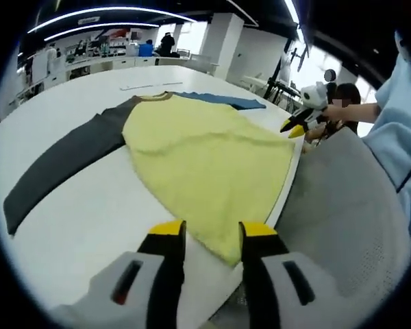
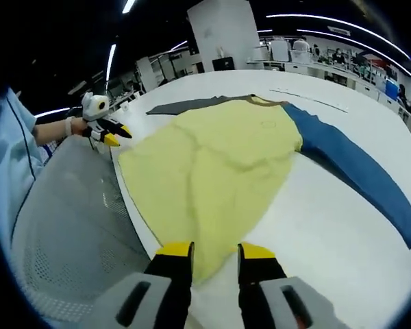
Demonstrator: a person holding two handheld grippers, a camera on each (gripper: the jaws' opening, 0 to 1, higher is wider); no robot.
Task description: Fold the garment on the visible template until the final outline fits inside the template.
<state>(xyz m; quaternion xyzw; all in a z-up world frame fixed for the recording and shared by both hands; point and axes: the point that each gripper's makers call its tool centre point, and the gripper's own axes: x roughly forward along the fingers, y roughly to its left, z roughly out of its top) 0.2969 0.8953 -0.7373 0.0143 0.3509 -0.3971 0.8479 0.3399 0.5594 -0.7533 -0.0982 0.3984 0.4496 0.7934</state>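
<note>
A shirt with a yellow body (image 1: 205, 157) lies flat on the white table (image 1: 89, 205). Its grey sleeve (image 1: 61, 164) stretches toward the left and its blue sleeve (image 1: 222, 101) lies at the far side. My left gripper (image 1: 212, 229) stands open just over one hem corner. In the right gripper view the yellow body (image 2: 212, 164) spreads ahead, with the blue sleeve (image 2: 356, 171) at the right and the grey sleeve (image 2: 188, 105) far off. My right gripper (image 2: 216, 251) is open over the other hem corner. Each gripper also appears in the other's view: the right gripper (image 1: 298, 127), the left gripper (image 2: 113, 136).
A grey mesh chair back (image 1: 342, 205) (image 2: 68, 205) stands against the table's near edge between the grippers. A person's light blue sleeve (image 1: 397, 137) shows beside it. A thin strip (image 2: 308, 99) lies on the table beyond the shirt. Desks and shelves fill the far room.
</note>
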